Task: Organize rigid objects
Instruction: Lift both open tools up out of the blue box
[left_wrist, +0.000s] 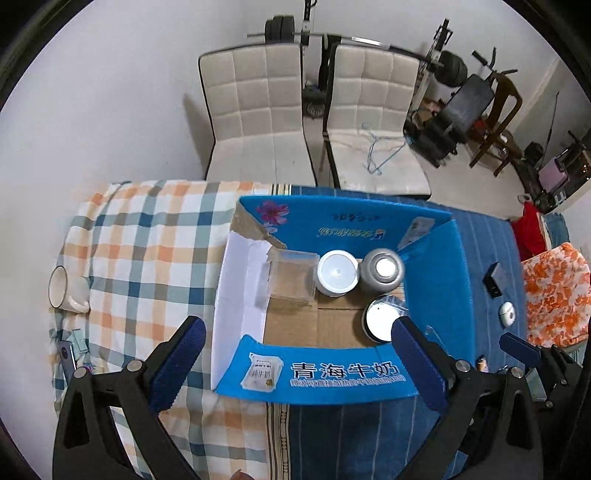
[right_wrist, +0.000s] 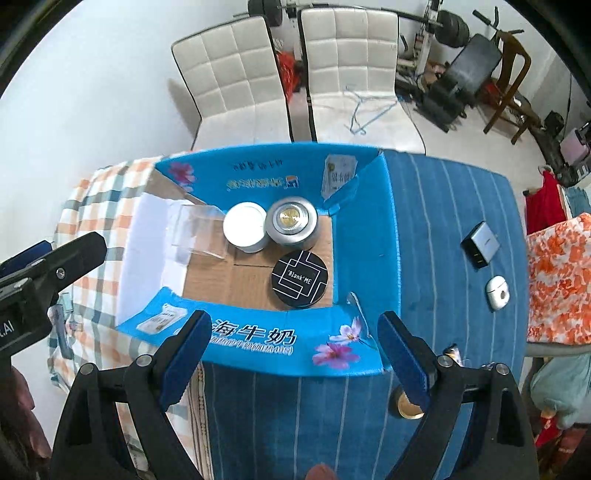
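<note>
Held in blue milk carton: clear plastic box, white-lidded jar, grey tin, black "Blank ME" compact, possibly lidded. Left gripper and right gripper both spread wide, empty.

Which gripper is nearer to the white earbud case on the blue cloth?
Right. The right gripper hovers over the box's near wall, with the white earbud case just to its right. The left gripper is farther left.

The near flap of the blue carton reads "青海牛奶" in white, with a line of smaller print beneath too blurred to read; the black round tin at 5 o'clock inside the carton reads "'Blank' ME"; the black device at 9 o'clock shows ".AI".
</note>
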